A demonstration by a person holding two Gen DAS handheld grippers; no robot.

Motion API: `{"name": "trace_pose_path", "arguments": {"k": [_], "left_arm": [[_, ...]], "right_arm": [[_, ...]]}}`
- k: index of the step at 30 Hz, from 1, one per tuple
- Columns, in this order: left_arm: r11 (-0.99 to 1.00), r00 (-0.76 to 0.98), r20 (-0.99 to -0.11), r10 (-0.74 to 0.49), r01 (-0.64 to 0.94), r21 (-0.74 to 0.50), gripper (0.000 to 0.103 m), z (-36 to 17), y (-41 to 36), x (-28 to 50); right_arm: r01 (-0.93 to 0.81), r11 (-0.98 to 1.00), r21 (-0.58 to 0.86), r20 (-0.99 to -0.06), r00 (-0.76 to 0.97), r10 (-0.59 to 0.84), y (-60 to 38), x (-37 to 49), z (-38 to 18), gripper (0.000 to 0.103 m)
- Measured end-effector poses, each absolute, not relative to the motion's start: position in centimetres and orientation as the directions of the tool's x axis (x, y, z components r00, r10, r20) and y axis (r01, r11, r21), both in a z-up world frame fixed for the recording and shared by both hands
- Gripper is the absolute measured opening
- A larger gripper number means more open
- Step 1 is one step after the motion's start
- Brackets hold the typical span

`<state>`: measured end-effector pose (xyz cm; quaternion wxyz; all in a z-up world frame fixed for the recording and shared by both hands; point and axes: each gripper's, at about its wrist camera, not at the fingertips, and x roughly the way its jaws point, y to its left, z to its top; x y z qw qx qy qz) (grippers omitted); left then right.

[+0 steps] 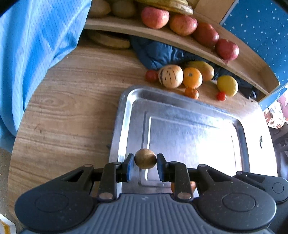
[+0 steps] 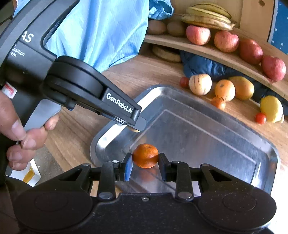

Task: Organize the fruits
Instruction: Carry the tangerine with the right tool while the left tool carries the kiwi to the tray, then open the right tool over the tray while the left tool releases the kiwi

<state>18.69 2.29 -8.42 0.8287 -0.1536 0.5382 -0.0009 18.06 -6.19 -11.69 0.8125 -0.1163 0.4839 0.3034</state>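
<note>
Delivery step in hand. Left tool clamped on a small brown fruit, right tool on a tangerine, both above the empty tray. Next: lower and release.

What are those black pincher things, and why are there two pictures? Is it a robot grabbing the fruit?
No robot: a person's hand squeezes a handle, and that closes the jaws. There is one tool per hand, each with its own camera looking along its jaws, so you get two pictures. The left gripper holds a small brown round fruit. The right gripper holds a little orange fruit. Both hang over a shiny metal tray on a wooden table. More fruit lies beyond the tray, and apples and bananas sit on a wooden shelf.
</note>
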Motion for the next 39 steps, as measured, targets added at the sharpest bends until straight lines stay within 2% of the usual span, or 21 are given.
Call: {"name": "trace_pose_path", "arguments": {"k": [18, 23, 27, 31, 35, 39], "left_arm": [[0.961, 0.397, -0.909, -0.129, -0.178, -0.214, 0.033, -8.3, 1.4, 17.2], [0.965, 0.400, -0.910, -0.112, -0.174, -0.196, 0.048, -7.8, 1.4, 16.7], [0.973, 0.403, -0.911, -0.093, -0.157, -0.169, 0.067, -7.0, 1.4, 16.1], [0.980, 0.397, -0.915, -0.065, -0.146, -0.133, 0.080, -6.2, 1.6, 15.4], [0.987, 0.379, -0.924, -0.047, -0.122, -0.100, 0.087, -5.7, 1.8, 14.8], [0.995, 0.341, -0.940, -0.021, -0.080, -0.051, 0.095, -5.9, 1.6, 14.3]], "right_arm": [[-0.589, 0.799, 0.122, -0.868, 0.328, 0.374, -7.6, 16.7, -12.7, 0.034], [-0.585, 0.801, 0.124, -0.865, 0.332, 0.377, -7.8, 16.2, -12.7, 0.036], [-0.575, 0.808, 0.130, -0.862, 0.338, 0.379, -8.3, 15.8, -12.5, 0.042], [-0.559, 0.818, 0.139, -0.858, 0.344, 0.381, -8.7, 15.2, -12.0, 0.056], [-0.541, 0.827, 0.153, -0.852, 0.352, 0.388, -9.2, 14.5, -11.3, 0.070], [-0.509, 0.847, 0.152, -0.853, 0.365, 0.373, -9.7, 14.1, -10.8, 0.077]]}}
